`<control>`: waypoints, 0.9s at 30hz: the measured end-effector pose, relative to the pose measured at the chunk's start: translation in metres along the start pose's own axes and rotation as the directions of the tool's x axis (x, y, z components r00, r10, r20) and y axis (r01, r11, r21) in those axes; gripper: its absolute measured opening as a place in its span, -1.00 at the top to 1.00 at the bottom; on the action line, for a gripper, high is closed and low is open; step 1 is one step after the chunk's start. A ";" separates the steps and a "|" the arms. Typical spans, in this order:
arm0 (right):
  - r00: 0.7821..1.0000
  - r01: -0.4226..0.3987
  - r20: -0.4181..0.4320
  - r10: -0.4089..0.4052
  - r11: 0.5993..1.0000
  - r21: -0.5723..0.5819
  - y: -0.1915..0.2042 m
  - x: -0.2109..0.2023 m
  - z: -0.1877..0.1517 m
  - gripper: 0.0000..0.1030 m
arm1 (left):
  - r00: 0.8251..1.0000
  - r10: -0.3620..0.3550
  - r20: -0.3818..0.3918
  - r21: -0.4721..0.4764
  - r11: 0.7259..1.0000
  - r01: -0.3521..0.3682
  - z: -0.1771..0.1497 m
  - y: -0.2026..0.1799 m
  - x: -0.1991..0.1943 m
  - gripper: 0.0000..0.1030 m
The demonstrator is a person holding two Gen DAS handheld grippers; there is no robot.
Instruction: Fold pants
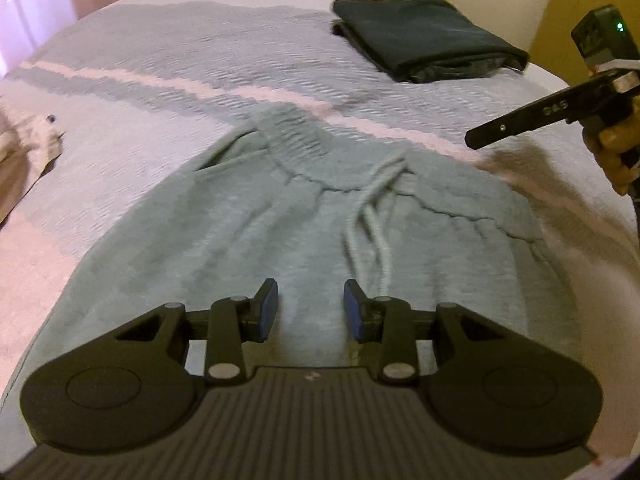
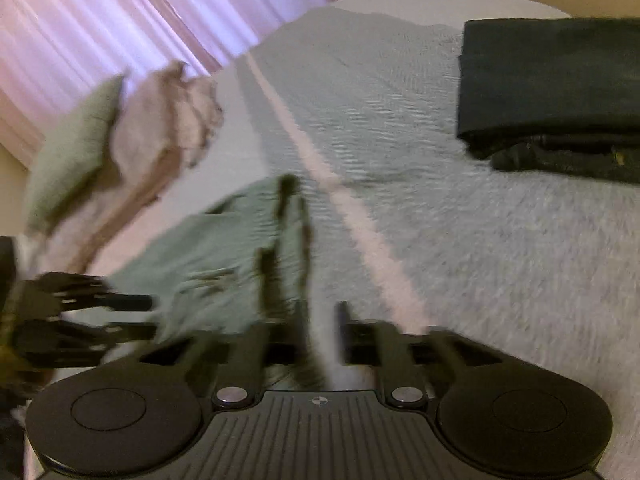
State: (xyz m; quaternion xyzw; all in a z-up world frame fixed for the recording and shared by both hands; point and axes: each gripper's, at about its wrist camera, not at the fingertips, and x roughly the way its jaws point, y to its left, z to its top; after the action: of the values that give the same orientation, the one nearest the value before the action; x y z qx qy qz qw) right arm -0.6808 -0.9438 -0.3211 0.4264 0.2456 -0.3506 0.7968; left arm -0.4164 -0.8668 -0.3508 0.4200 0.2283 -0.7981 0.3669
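Fleecy, pale green pants (image 1: 280,224) are lying spread across the near part of a bed (image 1: 160,64), which is wearing a textured grey bedspread crossed by a pale pink stripe. Their gathered elastic waistband (image 1: 298,140) is pointing away from the left wrist camera, and a light drawstring (image 1: 374,216) is trailing loosely down the front of the cloth.

The left tool (image 1: 311,308) is hovering just above the fabric below the waistband, its blue-padded jaws standing apart with nothing between them. The right tool (image 1: 516,122) is showing at the right edge of the same view, held in a person's hand (image 1: 612,156), off to the right of the waistband. In its own blurred view a gap is showing between its jaws and nothing is visibly caught there, so it is reading as open and empty.

A folded dark garment (image 1: 430,36) is sitting well apart at the far right of the bed, and crumpled beige clothing (image 2: 160,128) is lying at the left side.

Judging by the plush surface and soft creases, the pants are likely light, limp and not slippery, sagging wherever they are lifted. The thick waistband corners are looking like the firmest places to pinch; the loose drawstring could snag.
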 end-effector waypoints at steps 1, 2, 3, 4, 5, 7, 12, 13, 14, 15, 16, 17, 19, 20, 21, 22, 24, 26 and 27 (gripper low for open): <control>1.000 -0.019 -0.002 0.019 1.000 -0.007 0.003 0.000 -0.007 -0.23 | 1.000 -0.010 0.001 0.004 1.000 0.010 0.002 -0.002 0.001 0.40; 0.999 -0.033 -0.020 0.033 0.999 -0.021 0.005 0.003 -0.012 -0.23 | 1.000 -0.018 -0.002 0.006 1.000 0.018 0.004 -0.004 0.004 0.40; 0.997 -0.048 -0.056 0.045 0.998 -0.041 0.006 0.008 -0.018 -0.23 | 1.000 -0.023 -0.006 0.008 1.000 0.023 0.006 -0.005 0.009 0.40; 0.995 -0.059 -0.081 0.055 0.997 -0.054 0.006 0.014 -0.021 -0.23 | 1.000 -0.025 -0.013 0.013 1.000 0.025 0.009 -0.006 0.015 0.40; 0.993 -0.066 -0.105 0.059 0.996 -0.065 0.006 0.020 -0.026 -0.19 | 0.999 -0.027 -0.019 0.023 0.999 0.027 0.013 -0.007 0.023 0.40; 0.987 -0.066 -0.154 0.051 0.993 -0.098 0.008 0.030 -0.032 0.25 | 0.999 -0.031 -0.039 0.044 0.998 0.033 0.015 -0.010 0.039 0.40; 0.989 -0.006 -0.146 -0.015 0.991 -0.136 0.007 -0.003 -0.030 0.96 | 0.996 -0.019 -0.084 0.082 0.996 0.026 0.018 -0.013 0.056 0.40; 0.989 0.004 -0.148 -0.021 0.993 -0.117 0.001 -0.008 -0.031 0.96 | 0.998 -0.021 -0.067 0.094 0.995 0.027 0.021 -0.016 0.051 0.40; 0.988 0.009 -0.152 -0.024 0.995 -0.096 -0.005 -0.010 -0.034 0.96 | 0.998 -0.038 -0.047 0.104 0.994 0.042 0.025 -0.019 0.048 0.40; 0.987 0.028 -0.156 -0.041 0.996 -0.087 -0.008 -0.009 -0.037 0.96 | 0.997 -0.062 -0.034 0.111 0.992 0.065 0.030 -0.022 0.048 0.40; 0.985 0.038 -0.162 -0.052 0.995 -0.089 -0.008 -0.006 -0.039 0.97 | 0.997 -0.072 -0.038 0.114 0.991 0.076 0.034 -0.025 0.054 0.40; 0.984 0.050 -0.164 -0.065 0.994 -0.095 -0.006 -0.003 -0.040 0.96 | 0.996 -0.072 -0.058 0.117 0.990 0.078 0.038 -0.027 0.064 0.40; 0.983 0.073 -0.160 -0.088 0.992 -0.102 -0.001 0.001 -0.041 0.93 | 0.993 -0.069 -0.098 0.124 0.989 0.081 0.041 -0.030 0.081 0.40; 0.985 0.078 -0.148 -0.093 0.992 -0.103 0.001 0.000 -0.041 0.89 | 0.993 -0.062 -0.100 0.138 0.988 0.076 0.040 -0.031 0.084 0.40; 0.986 0.084 -0.133 -0.097 0.992 -0.097 0.002 -0.005 -0.041 0.74 | 0.993 -0.060 -0.098 0.140 0.987 0.074 0.039 -0.031 0.083 0.40; 0.989 0.090 -0.113 -0.100 0.992 -0.088 0.004 -0.009 -0.041 0.67 | 0.994 -0.060 -0.096 0.134 0.988 0.073 0.038 -0.029 0.079 0.40; 0.993 0.077 -0.086 -0.083 0.994 -0.074 0.008 -0.016 -0.040 0.26 | 0.994 -0.050 -0.093 0.141 0.988 0.063 0.037 -0.027 0.067 0.40; 0.997 0.035 -0.059 -0.039 0.997 -0.067 0.013 -0.014 -0.034 0.21 | 0.995 -0.054 -0.084 0.139 0.988 0.066 0.033 -0.024 0.050 0.40; 0.999 0.011 -0.050 -0.014 0.998 -0.060 0.015 -0.009 -0.028 0.20 | 0.995 -0.059 -0.079 0.136 0.988 0.069 0.031 -0.021 0.042 0.40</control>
State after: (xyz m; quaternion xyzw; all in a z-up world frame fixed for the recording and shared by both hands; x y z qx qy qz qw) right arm -0.6777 -0.9106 -0.3217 0.4094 0.2788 -0.3373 0.8005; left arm -0.4646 -0.8910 -0.3684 0.4662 0.1993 -0.8072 0.3024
